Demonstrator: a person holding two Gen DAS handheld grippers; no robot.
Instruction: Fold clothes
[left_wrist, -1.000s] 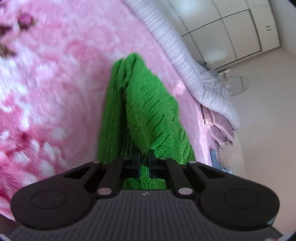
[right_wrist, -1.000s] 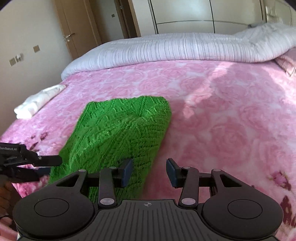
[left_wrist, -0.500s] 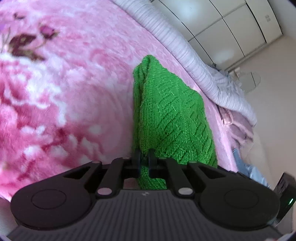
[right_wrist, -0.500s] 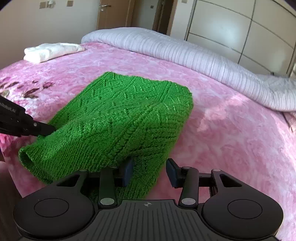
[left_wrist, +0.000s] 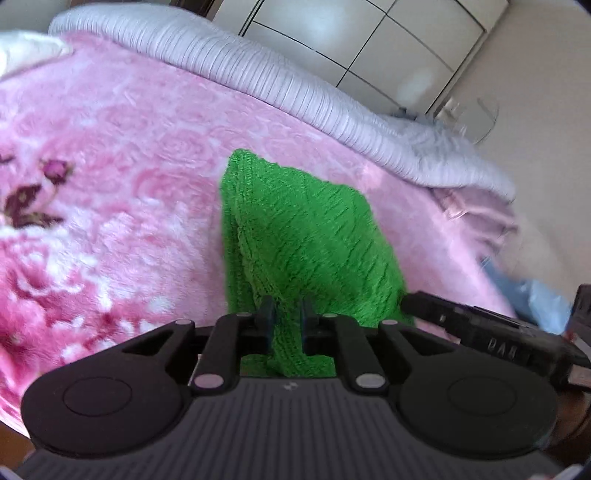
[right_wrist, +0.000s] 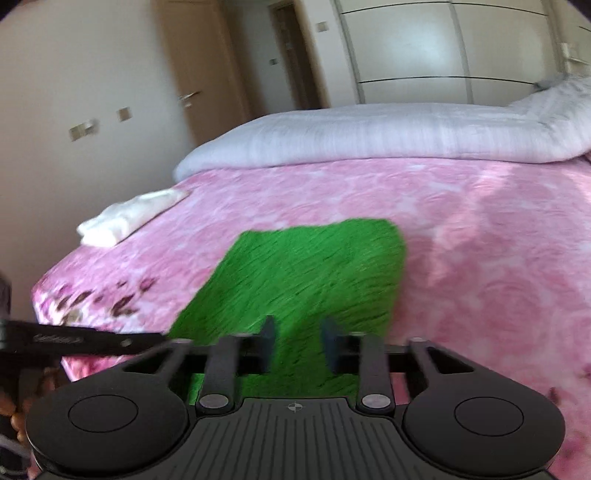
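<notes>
A folded green knit garment (left_wrist: 306, 236) lies on the pink floral blanket (left_wrist: 122, 206), its near edge lifted. My left gripper (left_wrist: 286, 319) is shut on that edge's left corner, with knit bunched between the pads. In the right wrist view the garment (right_wrist: 314, 273) runs up between the fingers of my right gripper (right_wrist: 299, 338), which have narrowed onto the cloth at the right corner. Each gripper shows in the other's view as a black bar: the right gripper (left_wrist: 480, 328) and the left gripper (right_wrist: 81, 339). Both views are motion-blurred.
A rolled lilac duvet (right_wrist: 388, 136) lies along the head of the bed. A folded white cloth (right_wrist: 129, 214) sits at the far left corner. Wardrobe doors (right_wrist: 424, 51) and a room door (right_wrist: 195, 74) stand behind. Blue cloth (left_wrist: 532, 295) shows past the bed's right edge.
My right gripper's fingers have closed in from wide open onto the green knit. Both grippers have swung while the left kept its hold on the garment's edge.
</notes>
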